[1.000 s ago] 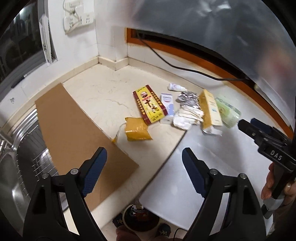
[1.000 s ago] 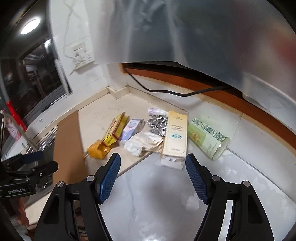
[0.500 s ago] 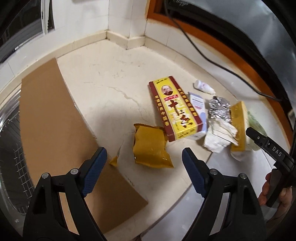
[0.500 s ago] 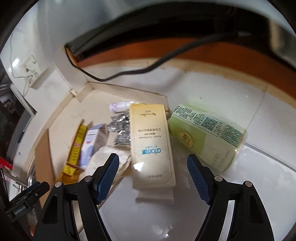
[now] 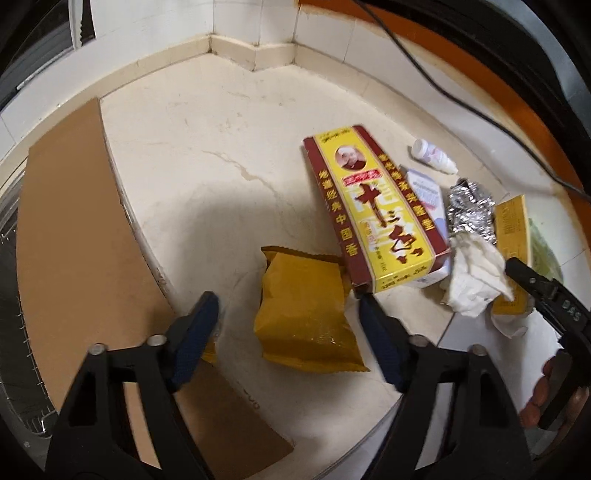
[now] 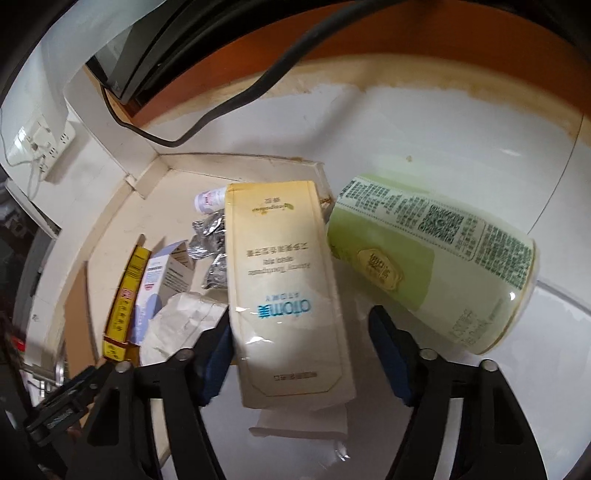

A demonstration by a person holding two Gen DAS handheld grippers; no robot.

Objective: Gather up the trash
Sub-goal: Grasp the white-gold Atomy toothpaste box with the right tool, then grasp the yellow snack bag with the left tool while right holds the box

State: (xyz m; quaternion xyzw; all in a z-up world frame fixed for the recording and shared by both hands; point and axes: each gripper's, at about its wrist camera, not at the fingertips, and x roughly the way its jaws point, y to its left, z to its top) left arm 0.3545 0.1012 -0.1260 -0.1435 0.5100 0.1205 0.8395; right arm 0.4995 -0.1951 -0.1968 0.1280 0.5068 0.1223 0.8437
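A flat brown cardboard sheet (image 5: 74, 266) lies on the cream desk (image 5: 207, 177), its far side reaching over a wire rack (image 5: 9, 295) at the left edge. A black cable (image 6: 236, 99) runs along the orange-brown strip (image 6: 406, 44) at the wall's foot. A white wall socket (image 6: 40, 147) sits on the tiled wall, a white cord plugged into it.

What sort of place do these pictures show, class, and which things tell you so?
Probably a home kitchen counter: a pale stone worktop with a tiled wall corner, a wire rack at its edge, and a wall socket.
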